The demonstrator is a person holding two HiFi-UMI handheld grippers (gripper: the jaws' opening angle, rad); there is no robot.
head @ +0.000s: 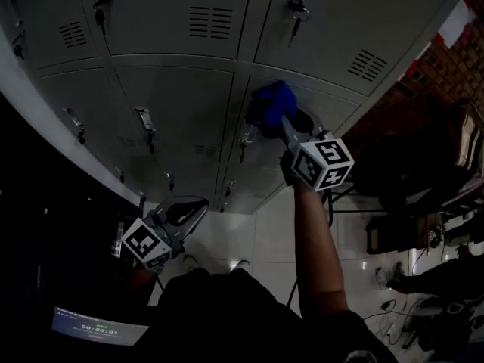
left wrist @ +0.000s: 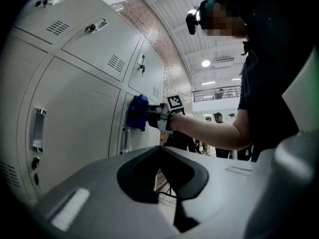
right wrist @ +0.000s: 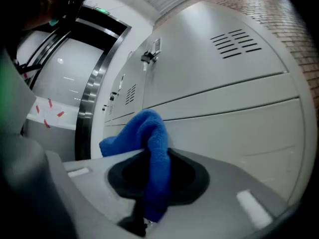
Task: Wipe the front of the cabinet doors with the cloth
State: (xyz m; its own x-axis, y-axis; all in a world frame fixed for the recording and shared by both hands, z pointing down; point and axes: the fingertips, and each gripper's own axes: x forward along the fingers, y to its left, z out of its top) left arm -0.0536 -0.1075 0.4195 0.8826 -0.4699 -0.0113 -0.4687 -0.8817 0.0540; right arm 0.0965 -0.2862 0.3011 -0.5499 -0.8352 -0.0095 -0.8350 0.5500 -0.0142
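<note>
**A:** Which gripper has the work?

**B:** The right gripper [right wrist: 152, 185]. Its jaws are clamped on a fold of the blue cloth [right wrist: 149, 133], which bunches out ahead of the tips.

**A:** Where does the cloth sit?

**B:** Straight ahead of the jaws. It seems to be pressed to the front of a cabinet door [head: 333, 108] in the middle row, near that door's top corner on the handle side. The handle [left wrist: 124, 139] stands upright just below the bunch.

**A:** So which way would a wipe run?

**B:** My guess is that the bare door face spreads away from the handle and downward. The stroke would then travel along that face, with the gripper pushing in square to it.

**A:** And the other one?

**B:** The left gripper [head: 184, 212] hangs low, well apart from the cloth, with its jaws together on nothing. The right arm [head: 314, 233] is the nearer by far, stretched out to the door.

**A:** Any risk?

**B:** The cloth could snag on the handle.
</note>
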